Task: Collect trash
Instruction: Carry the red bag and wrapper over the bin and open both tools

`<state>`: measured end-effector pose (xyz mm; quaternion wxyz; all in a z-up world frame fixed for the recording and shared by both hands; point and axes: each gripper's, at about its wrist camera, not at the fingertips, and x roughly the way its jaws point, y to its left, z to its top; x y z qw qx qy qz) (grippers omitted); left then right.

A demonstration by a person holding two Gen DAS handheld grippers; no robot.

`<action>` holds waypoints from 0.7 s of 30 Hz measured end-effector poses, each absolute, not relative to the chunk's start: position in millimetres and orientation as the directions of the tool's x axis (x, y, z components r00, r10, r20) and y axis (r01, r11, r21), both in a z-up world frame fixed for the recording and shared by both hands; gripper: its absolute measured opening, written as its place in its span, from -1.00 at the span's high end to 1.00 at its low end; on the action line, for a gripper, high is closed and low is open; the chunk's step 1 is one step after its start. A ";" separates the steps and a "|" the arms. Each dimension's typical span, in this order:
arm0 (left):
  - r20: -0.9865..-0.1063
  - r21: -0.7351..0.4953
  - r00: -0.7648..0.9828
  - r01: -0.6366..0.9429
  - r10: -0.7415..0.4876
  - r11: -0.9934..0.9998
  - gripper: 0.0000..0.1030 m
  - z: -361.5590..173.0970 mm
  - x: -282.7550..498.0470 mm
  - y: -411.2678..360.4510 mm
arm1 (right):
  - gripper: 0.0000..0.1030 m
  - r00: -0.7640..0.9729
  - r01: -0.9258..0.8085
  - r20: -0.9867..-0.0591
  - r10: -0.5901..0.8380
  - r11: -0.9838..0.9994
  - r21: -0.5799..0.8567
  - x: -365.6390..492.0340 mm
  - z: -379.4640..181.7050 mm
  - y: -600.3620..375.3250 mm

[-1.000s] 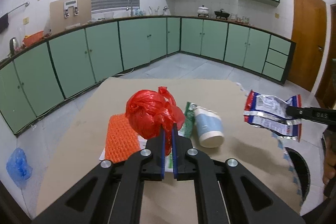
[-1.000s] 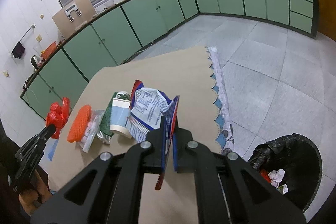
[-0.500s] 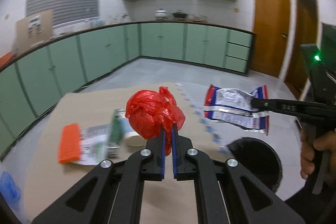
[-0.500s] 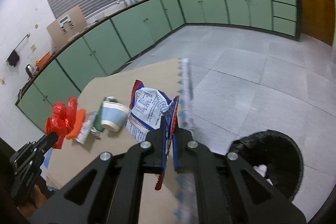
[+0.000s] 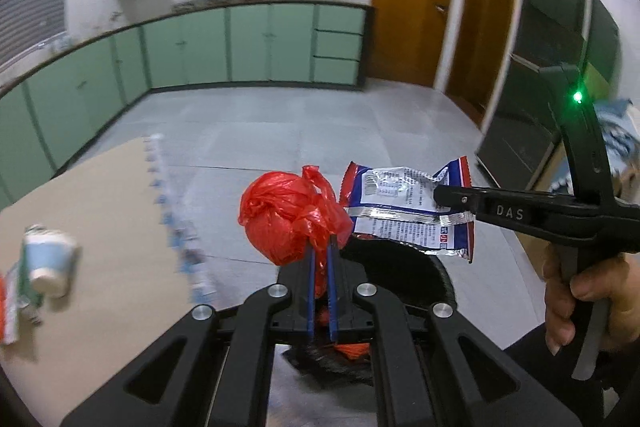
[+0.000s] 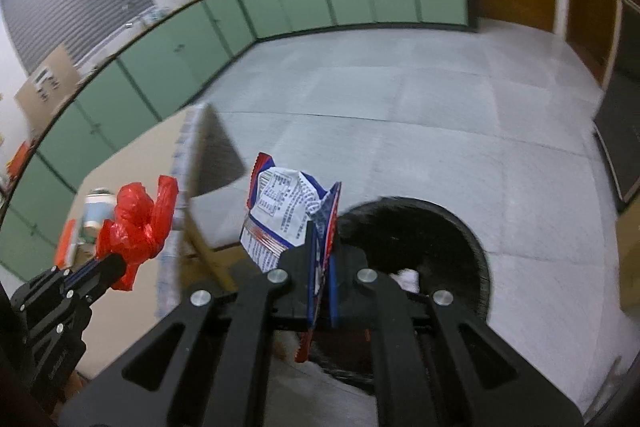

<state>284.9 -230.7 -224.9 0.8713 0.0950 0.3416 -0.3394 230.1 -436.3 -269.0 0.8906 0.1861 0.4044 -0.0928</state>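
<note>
My left gripper (image 5: 320, 255) is shut on a knotted red plastic bag (image 5: 286, 217), held in the air above the black-lined trash bin (image 5: 404, 267) on the floor. My right gripper (image 6: 322, 231) is shut on a crumpled red, white and blue snack wrapper (image 6: 280, 211), also above the trash bin (image 6: 424, 231). From the left wrist the snack wrapper (image 5: 404, 211) hangs just right of the red bag, with the right gripper (image 5: 440, 193) clamped on its edge. From the right wrist the red bag (image 6: 136, 223) and the left gripper (image 6: 116, 263) appear at the left.
A paper cup (image 5: 48, 259) and other scraps lie on the tan table (image 5: 100, 211) at the left, which has a patterned cloth edge (image 5: 172, 207). Green cabinets (image 5: 240, 47) line the far wall. A hand (image 5: 576, 303) grips the right tool's handle. Some trash lies inside the bin (image 6: 404, 277).
Both grippers have swung right, off the table, carrying the red bag and the wrapper to above the trash bin. The cup and other scraps stayed on the table.
</note>
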 end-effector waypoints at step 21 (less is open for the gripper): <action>-0.870 -0.067 0.293 0.727 -0.397 0.684 0.89 -352.9 324.7 -366.4 | 0.77 0.399 0.486 -0.917 -0.014 0.851 0.199 237.6 -411.4 -506.6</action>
